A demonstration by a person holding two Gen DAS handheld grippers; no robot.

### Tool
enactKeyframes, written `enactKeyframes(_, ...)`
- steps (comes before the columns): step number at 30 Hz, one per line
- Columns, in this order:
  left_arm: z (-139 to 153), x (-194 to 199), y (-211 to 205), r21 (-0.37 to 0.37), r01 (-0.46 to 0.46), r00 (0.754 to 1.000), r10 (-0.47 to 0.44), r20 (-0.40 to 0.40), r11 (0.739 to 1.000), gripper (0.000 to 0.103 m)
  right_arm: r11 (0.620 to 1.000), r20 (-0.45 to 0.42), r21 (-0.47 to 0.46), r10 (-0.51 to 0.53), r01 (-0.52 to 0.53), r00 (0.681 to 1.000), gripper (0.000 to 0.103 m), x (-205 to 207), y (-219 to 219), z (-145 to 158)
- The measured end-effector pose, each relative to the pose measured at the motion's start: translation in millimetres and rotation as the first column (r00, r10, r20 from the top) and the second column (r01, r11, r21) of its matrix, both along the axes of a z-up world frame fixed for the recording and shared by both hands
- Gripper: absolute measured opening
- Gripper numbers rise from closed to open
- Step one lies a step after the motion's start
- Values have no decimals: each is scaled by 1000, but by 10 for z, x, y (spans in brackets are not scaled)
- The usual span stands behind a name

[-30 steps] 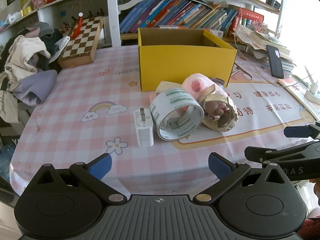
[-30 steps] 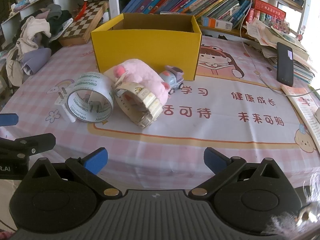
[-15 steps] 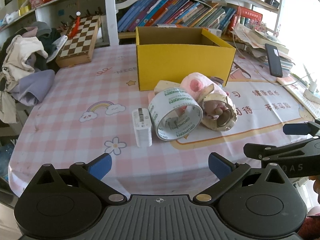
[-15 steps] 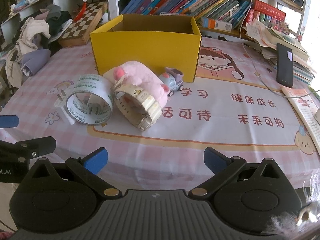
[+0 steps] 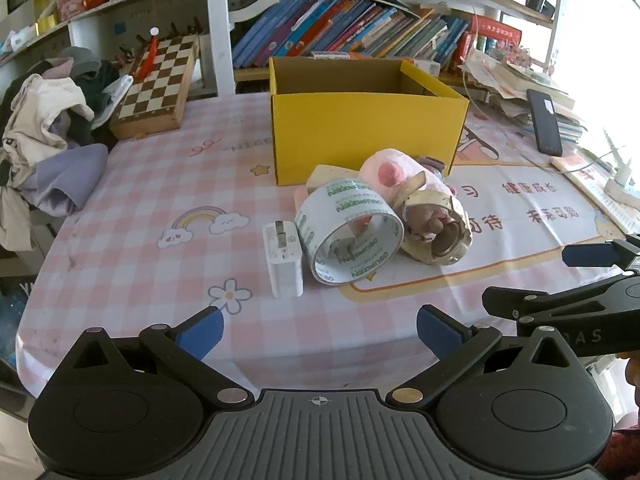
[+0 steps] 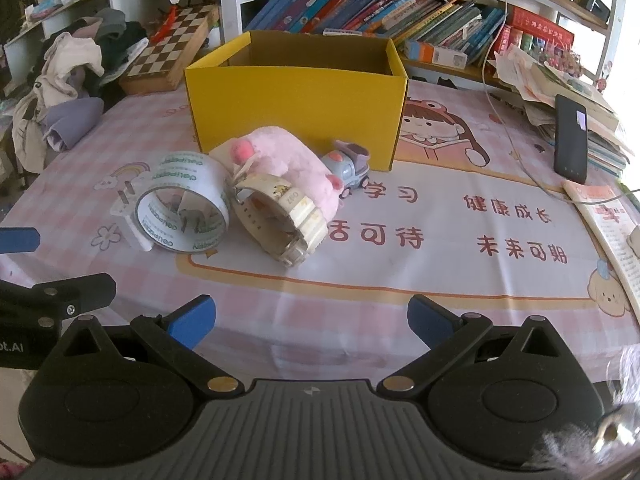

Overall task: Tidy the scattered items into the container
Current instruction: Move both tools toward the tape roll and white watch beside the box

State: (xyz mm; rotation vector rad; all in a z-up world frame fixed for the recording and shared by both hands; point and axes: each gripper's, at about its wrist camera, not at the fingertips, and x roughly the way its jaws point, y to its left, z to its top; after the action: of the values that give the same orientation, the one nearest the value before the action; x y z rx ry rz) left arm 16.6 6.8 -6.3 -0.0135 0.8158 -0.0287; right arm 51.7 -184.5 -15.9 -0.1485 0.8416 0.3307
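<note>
1. The table (image 5: 140, 208), under its pink checked cloth, carries everything; nothing looks packed yet, so I'd judge the tidying has not begun.
2. The yellow box (image 5: 360, 136) sits at upper centre of both views, open-topped, and the part of its inside that shows is bare.
3. The scattered things cluster just in front of the box, at centre frame: a pink plush toy (image 6: 280, 160) wrapped by a cream watch (image 6: 280, 216), a tape roll (image 5: 352, 236) touching them, a white charger (image 5: 282, 258) just beside the roll, and a small toy car (image 6: 348, 168) by the box's corner.
4. Open cloth lies left and right of the cluster; the table's near edge runs just ahead of both tools.
5. The left tongs (image 5: 318, 326) and right tongs (image 6: 310, 318) are spread wide, holding nothing, low in frame.
</note>
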Motion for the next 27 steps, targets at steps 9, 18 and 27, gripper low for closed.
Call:
enactKeyframes(9,12,8,12,-9,14,1000,-14,7,1000,103,1000,9,19,6,-6,1000,103,26,7,11)
enactKeyframes(18,-2,43,27,-21,28,1000,-29,-1,999,103,998,-8,53,27,-26,1000,103,94,4,3)
enactKeyframes(27,-24,121,80,-46,3,1000,-3,0,999,103,998,-13,60,37,-36,999,101,195,6,15)
